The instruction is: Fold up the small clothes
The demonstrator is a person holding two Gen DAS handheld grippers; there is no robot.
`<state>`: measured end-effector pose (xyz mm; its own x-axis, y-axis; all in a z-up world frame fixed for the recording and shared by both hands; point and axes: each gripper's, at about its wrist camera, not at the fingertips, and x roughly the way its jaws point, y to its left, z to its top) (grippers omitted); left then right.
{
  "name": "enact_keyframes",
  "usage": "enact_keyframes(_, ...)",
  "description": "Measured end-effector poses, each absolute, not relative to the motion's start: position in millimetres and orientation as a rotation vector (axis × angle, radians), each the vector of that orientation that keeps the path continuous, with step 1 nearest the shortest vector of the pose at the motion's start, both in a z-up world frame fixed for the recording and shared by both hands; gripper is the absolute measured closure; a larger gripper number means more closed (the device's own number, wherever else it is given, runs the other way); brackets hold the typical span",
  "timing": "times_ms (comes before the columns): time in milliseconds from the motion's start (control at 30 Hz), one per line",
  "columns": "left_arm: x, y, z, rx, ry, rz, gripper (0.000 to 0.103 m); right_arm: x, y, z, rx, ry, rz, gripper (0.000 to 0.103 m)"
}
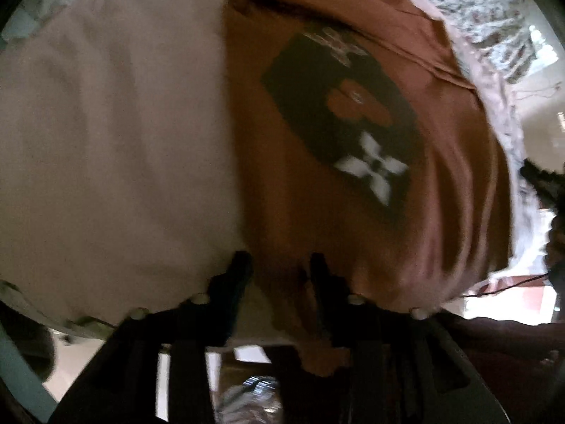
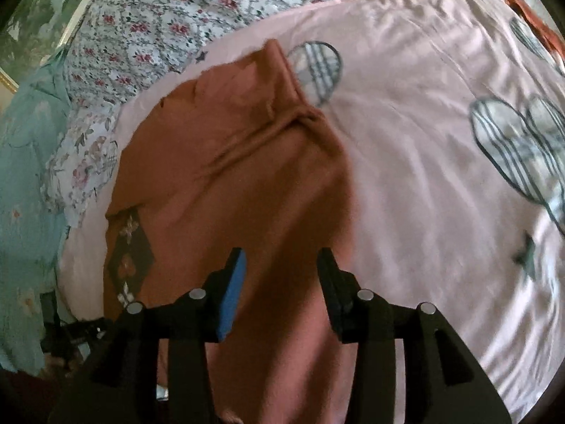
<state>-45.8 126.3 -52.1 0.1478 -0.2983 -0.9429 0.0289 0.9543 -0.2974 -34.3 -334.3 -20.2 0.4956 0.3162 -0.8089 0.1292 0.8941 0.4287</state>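
A rust-orange T-shirt [image 1: 441, 176] with a dark diamond print lies on a pink bedsheet [image 1: 106, 141]. In the left wrist view the shirt's edge runs between the fingers of my left gripper [image 1: 279, 265], which stand apart; whether they pinch the cloth is unclear. In the right wrist view the same shirt [image 2: 229, 162] lies spread with a sleeve pointing away. My right gripper [image 2: 280, 265] is open, its fingers straddling the shirt's near part, the cloth passing under them.
The pink sheet [image 2: 406, 176] carries grey heart and star prints. A floral quilt [image 2: 159, 17] lies beyond it, and a light teal cloth [image 2: 24, 212] at the left. The bed edge and bright floor [image 1: 512, 304] show at lower right in the left wrist view.
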Motion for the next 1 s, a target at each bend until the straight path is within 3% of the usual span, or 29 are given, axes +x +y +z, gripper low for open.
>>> enact_keyframes(133, -65, 104, -62, -0.190, 1.404, -0.286, 0.050, -64, -353, -35, 0.511, 1.102, 0.130, 0.059)
enact_keyframes(433, -87, 112, -66, -0.287, 1.373, -0.353, 0.053, -95, -338, -80, 0.541, 1.178, 0.220, 0.059)
enact_keyframes(467, -84, 117, -66, -0.286, 1.372, -0.354, 0.055, -94, -335, -81, 0.540, 1.173, 0.221, 0.061)
enact_keyframes(500, -84, 116, -66, -0.274, 1.366, -0.349, 0.064, -93, -334, -82, 0.541, 1.174, 0.226, 0.085)
enact_keyframes(533, -76, 116, -65, -0.254, 1.362, -0.341, 0.069, -92, -332, -83, 0.549, 1.191, 0.242, 0.096)
enact_keyframes(600, -73, 117, -67, -0.240, 1.359, -0.348, 0.085, -97, -335, -78, 0.564, 1.179, 0.259, 0.096)
enact_keyframes(900, -76, 132, -70, -0.289, 1.371, -0.363, 0.088, -120, -362, -71, 0.621, 1.146, 0.235, 0.096)
enact_keyframes(1000, -78, 130, -65, -0.254, 1.349, -0.373, 0.097, -115, -355, -66, 0.623, 1.134, 0.265, 0.096)
